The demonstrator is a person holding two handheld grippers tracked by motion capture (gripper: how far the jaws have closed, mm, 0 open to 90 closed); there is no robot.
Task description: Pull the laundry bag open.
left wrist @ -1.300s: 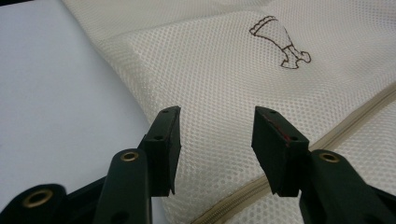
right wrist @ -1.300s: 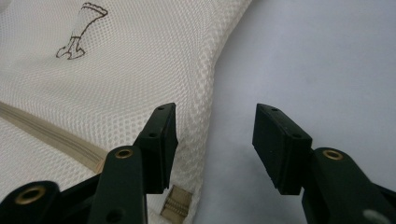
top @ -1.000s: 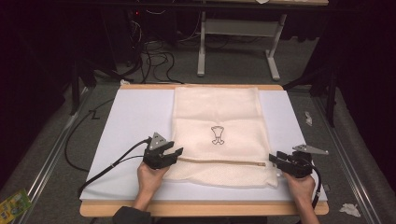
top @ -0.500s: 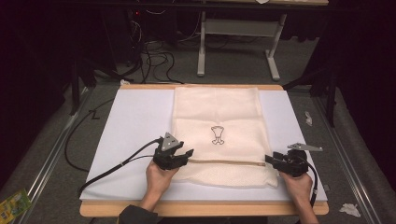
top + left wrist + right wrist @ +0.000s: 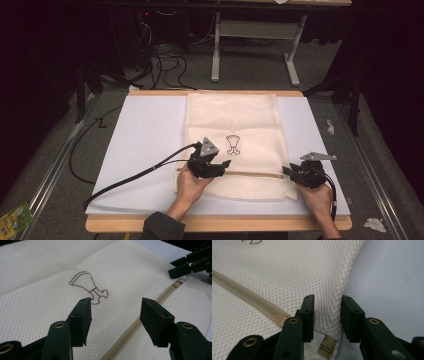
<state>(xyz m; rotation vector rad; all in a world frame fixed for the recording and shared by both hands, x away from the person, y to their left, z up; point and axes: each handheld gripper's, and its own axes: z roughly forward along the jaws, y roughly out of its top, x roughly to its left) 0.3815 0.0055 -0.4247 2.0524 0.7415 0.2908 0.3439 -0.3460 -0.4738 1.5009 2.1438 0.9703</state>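
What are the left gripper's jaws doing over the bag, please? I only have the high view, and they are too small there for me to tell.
Observer: The left gripper is wide open over the mesh bag, with nothing between its jaws.
Operator: Thank you. Where does the zipper lie relative to it?
Observer: The zipper runs diagonally under the gap and passes behind the jaw on the right of the left gripper view.
Operator: Is the right gripper holding cloth?
Observer: The right gripper is partly open and straddles the bag's side edge by the zipper's end. Mesh rises into the gap, but I cannot see the pads pressing it.
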